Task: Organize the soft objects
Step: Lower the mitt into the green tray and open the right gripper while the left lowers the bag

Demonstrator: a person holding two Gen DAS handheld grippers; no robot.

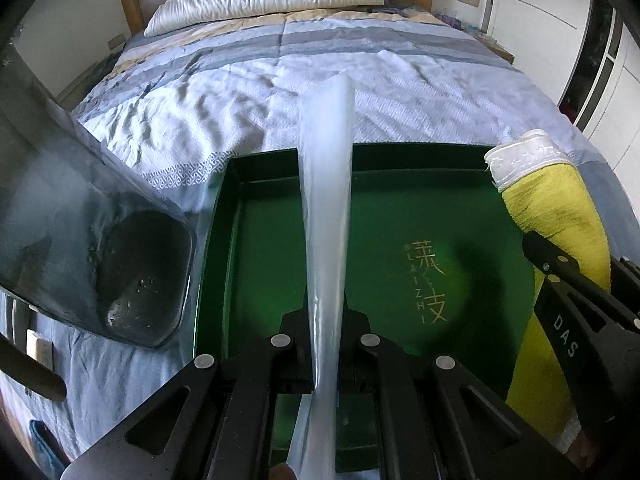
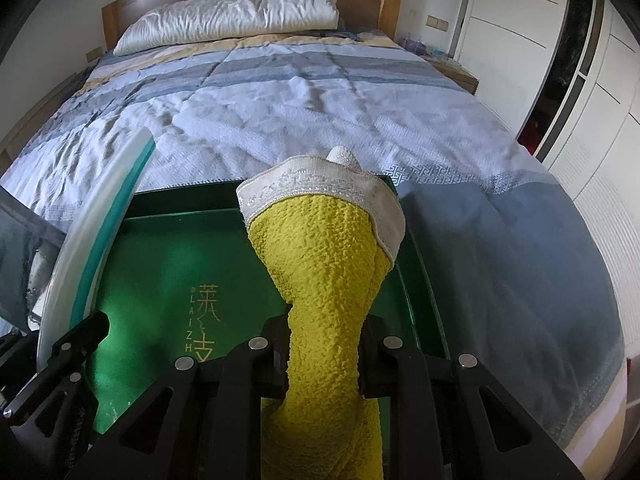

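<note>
Left gripper [image 1: 325, 356] clamped on a translucent white plastic strip [image 1: 326, 200], above a dark green rectangular tray [image 1: 400, 160] on a pale blue quilted bedspread [image 1: 360, 92]. At right, yellow terry towel [image 1: 560, 208] pinched by right gripper [image 1: 536, 246].

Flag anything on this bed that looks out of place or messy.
A dusty, grimy clear plastic bin sits tilted on the bedspread, left of the green tray. The bedspread is rumpled. Nothing looks spilled or damaged.

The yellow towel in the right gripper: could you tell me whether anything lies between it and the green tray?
Nothing visible: the yellow towel hangs over the green tray, whose floor beneath it is bare.
</note>
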